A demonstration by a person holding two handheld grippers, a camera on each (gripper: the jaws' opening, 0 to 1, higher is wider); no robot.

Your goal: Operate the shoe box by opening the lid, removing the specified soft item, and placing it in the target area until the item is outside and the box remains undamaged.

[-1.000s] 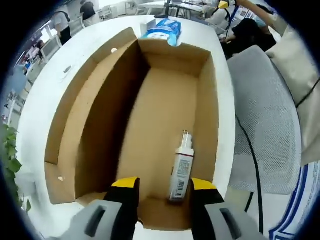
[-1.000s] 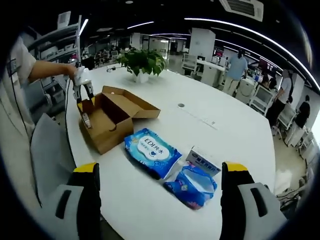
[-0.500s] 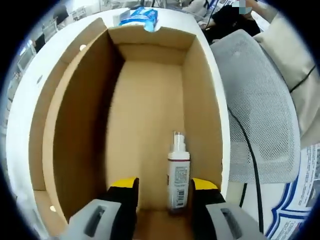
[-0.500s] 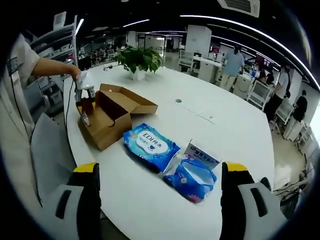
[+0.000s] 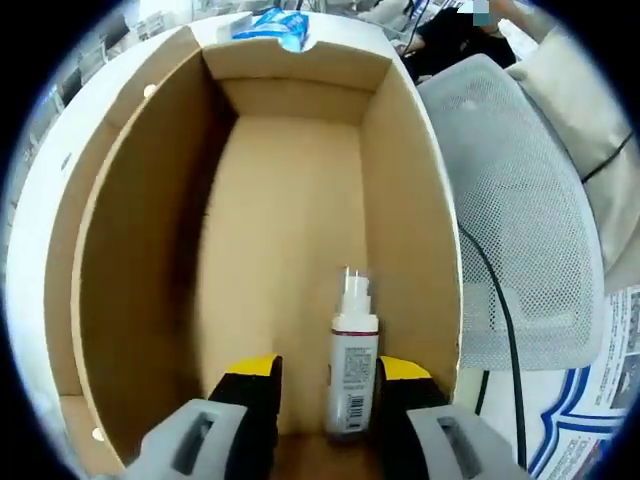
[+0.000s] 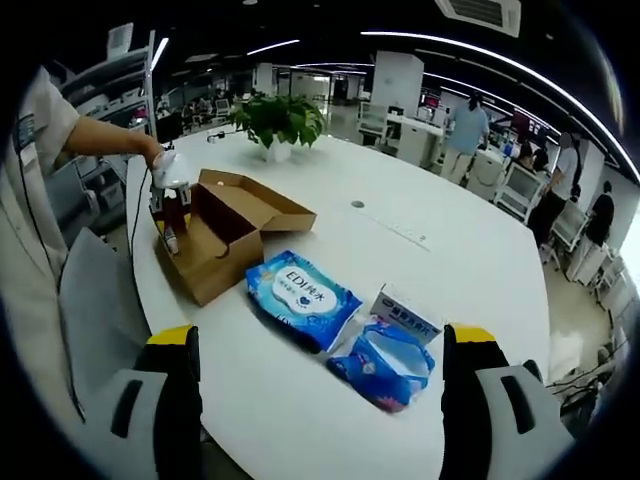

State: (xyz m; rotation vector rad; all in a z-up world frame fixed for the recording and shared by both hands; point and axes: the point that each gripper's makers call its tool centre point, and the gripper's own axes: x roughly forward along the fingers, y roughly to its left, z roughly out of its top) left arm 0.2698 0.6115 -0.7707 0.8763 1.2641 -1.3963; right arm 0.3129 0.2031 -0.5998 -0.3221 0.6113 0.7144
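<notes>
The open brown shoe box [image 5: 290, 210] lies under my left gripper [image 5: 327, 368], which reaches down into its near end. The jaws are open. A white spray bottle [image 5: 350, 370] with a red band sits between them, closer to the right jaw, by the box's right wall. In the right gripper view the same box [image 6: 225, 240] stands on the white table [image 6: 450, 260] with its lid folded back, and a person's hand holds the left gripper [image 6: 168, 200] at its near end. A blue soft wipes pack [image 6: 303, 298] lies outside the box. My right gripper [image 6: 322, 345] hovers wide open above the table.
A second blue pack [image 6: 385, 362] and a small white carton [image 6: 405, 315] lie right of the wipes. A potted plant [image 6: 278, 120] stands at the far side. A grey mesh chair [image 5: 510, 200] with a black cable sits beside the table edge. People stand in the background.
The left gripper has sunk deeper into the box, so the walls loom larger and the bottle now sits between its jaws. The right gripper has hardly moved.
</notes>
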